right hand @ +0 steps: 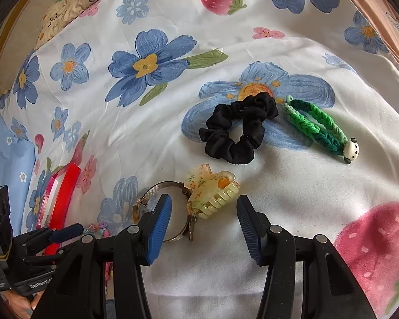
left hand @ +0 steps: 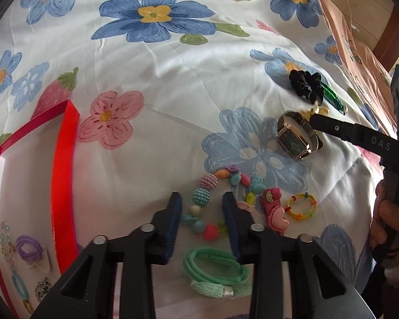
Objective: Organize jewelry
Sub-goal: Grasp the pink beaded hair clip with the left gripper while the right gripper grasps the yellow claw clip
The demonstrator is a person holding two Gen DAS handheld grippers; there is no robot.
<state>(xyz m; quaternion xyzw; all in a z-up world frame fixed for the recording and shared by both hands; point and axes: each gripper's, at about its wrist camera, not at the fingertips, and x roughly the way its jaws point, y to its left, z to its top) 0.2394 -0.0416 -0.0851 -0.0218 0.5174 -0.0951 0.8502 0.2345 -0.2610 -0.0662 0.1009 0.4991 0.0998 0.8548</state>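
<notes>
Hovering over the flowered bedsheet (left hand: 188, 85), the left gripper (left hand: 202, 202) is standing with its jaws parted and nothing pinched; part of the colourful bead bracelet (left hand: 212, 202) is lying on the sheet in the gap between its blue pads, not pressed by them. Just below that, nearer the camera, a mint green hair tie (left hand: 215, 271) is lying coiled. Right of the beads a pink heart clip (left hand: 275, 210) and a small yellow elastic ring (left hand: 301, 206) are sitting side by side. Off to the left, the red tray (left hand: 63, 180) is already holding a purple hair tie (left hand: 29, 247) and a few other small pieces along its floor.

The right gripper (right hand: 203, 220) is also hanging unclenched above the sheet, its jaws apart and empty. A pale yellow claw clip (right hand: 212, 191) is lying just ahead of the gap, resting against the band of a wristwatch (right hand: 156, 191) beside the left pad. Farther out a black scrunchie (right hand: 239, 127) is lying on a blue printed flower, and just beside it a green braided band (right hand: 316, 125) with a small panda charm is stretching toward the right. A hand (left hand: 388, 223) is gripping the right gripper's handle at the edge of the left view.
</notes>
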